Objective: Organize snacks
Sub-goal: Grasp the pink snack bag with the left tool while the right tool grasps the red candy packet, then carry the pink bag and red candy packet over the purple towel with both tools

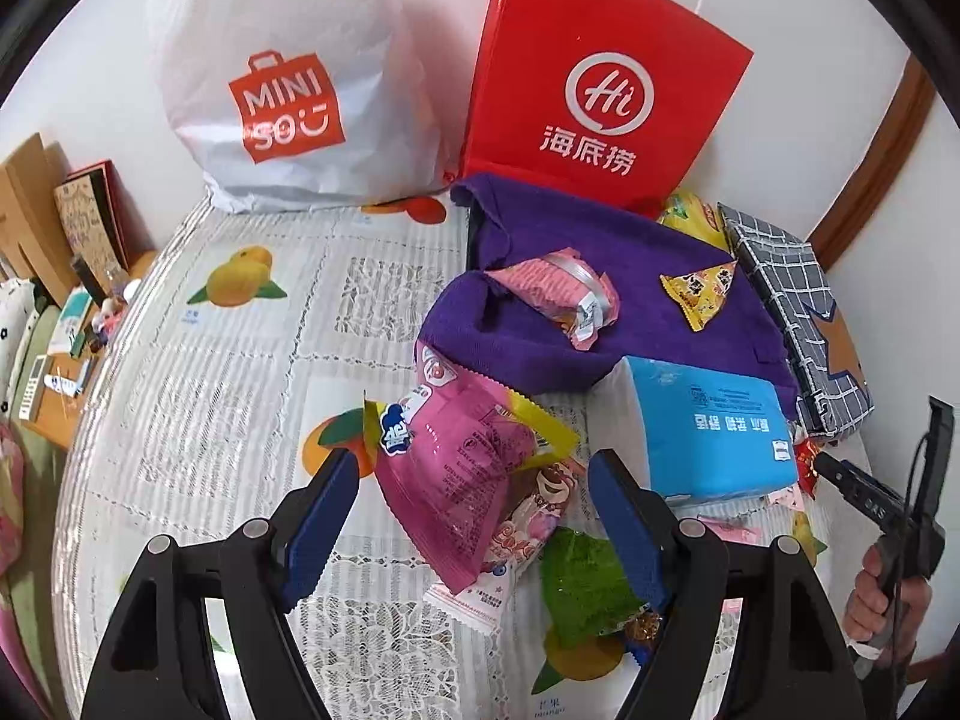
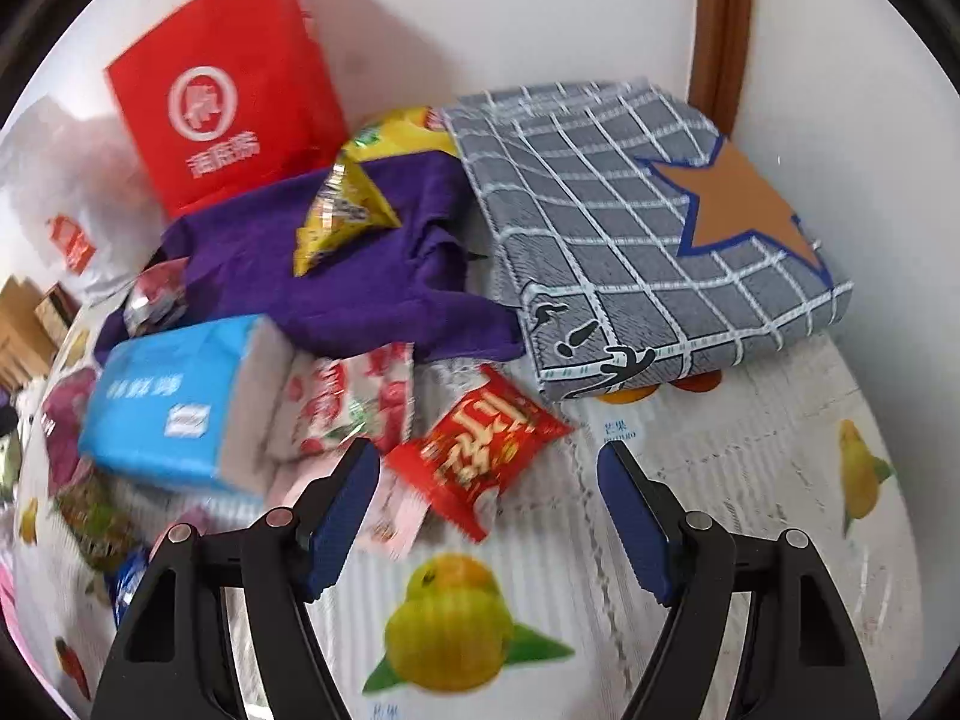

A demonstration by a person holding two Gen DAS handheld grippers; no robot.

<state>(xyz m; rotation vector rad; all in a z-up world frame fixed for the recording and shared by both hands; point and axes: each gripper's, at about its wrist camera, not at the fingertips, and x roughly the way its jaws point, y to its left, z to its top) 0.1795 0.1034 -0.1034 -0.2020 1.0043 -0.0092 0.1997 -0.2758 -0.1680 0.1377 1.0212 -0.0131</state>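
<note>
The left gripper [image 1: 474,516] hangs wide open astride the glossy pink plastic snack packet [image 1: 462,480] on the lace-covered bench [image 1: 240,420] — its long axis running between the fingers — while the empty, spread right gripper [image 2: 489,504] hovers beside a red foil packet [image 2: 480,450].

Left hand-held gripper [image 1: 474,480] and right hand-held gripper [image 2: 489,474] both gape wide, holding nothing.

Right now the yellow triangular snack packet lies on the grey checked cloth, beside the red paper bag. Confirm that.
Not quite. The yellow triangular snack packet lies on the purple cloth, not the grey checked cloth beside it. The left wrist view shows this plainly. The red paper bag does stand close behind.
</note>
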